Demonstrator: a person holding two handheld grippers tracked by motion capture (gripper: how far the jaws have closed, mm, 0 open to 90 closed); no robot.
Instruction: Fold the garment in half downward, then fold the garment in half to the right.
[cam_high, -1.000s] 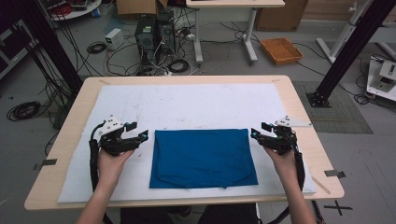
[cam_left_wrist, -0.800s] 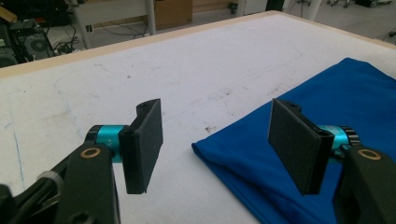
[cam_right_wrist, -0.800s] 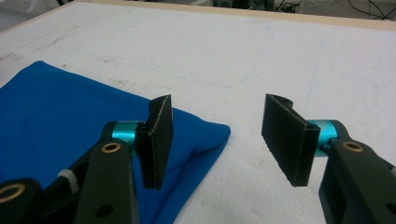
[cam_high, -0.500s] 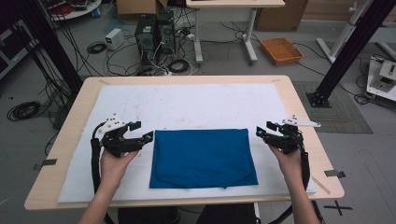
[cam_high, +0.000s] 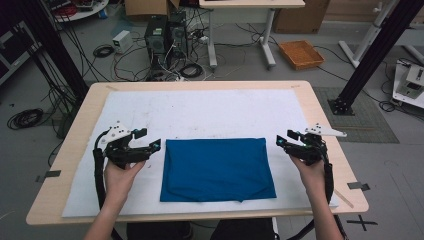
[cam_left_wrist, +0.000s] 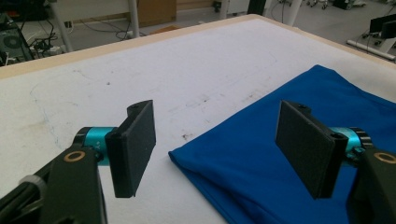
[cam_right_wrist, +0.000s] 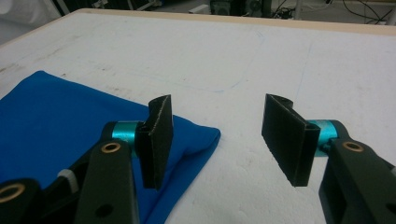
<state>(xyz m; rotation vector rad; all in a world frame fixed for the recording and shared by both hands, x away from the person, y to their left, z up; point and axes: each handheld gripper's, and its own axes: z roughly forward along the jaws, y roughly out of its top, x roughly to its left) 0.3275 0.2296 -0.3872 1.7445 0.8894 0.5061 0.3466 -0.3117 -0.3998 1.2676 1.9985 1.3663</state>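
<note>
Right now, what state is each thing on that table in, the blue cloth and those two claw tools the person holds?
Blue cloth: folded into a flat rectangle, lying on the white mat, held by neither tool.
Left gripper: open, its jaws have just been opening; it hovers at the cloth's left corner, not pressing on it.
Right gripper: open, hovering at the cloth's right corner, nothing gripped.

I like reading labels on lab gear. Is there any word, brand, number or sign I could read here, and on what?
None can be read.
The blue cloth is plain.
The white mat carries only smudges and faint pen lines.
The black pads of the left hand-held gripper bear no print.
</note>
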